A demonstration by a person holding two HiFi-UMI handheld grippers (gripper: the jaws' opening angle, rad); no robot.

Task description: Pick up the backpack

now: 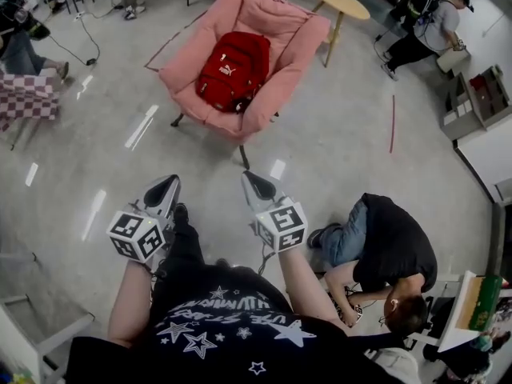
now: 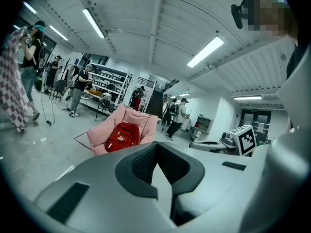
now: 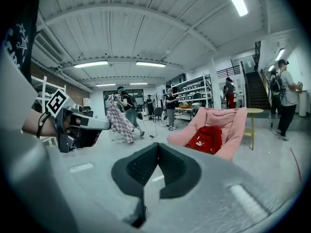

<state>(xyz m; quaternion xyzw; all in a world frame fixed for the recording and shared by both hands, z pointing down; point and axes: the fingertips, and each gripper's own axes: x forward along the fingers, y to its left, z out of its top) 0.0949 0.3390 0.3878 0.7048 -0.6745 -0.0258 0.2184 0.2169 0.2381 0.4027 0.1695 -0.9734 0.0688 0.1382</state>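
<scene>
A red backpack (image 1: 233,70) lies on the seat of a pink folding chair (image 1: 276,86) across the floor from me. The left gripper view has the backpack (image 2: 121,136) small and far off, the right gripper view has the backpack (image 3: 206,139) to the right of centre. My left gripper (image 1: 167,189) and right gripper (image 1: 258,184) are held side by side in front of my body, well short of the chair. Both are shut, jaws meeting, nothing between them. In the left gripper view the left gripper (image 2: 156,144) points toward the chair (image 2: 102,136).
A round wooden side table (image 1: 339,2) stands behind the chair. A person (image 1: 388,250) crouches on the floor close to my right. Other people (image 1: 428,22) stand at the back right. A checkered chair (image 1: 28,98) is at the far left. A red line (image 1: 392,123) marks the floor.
</scene>
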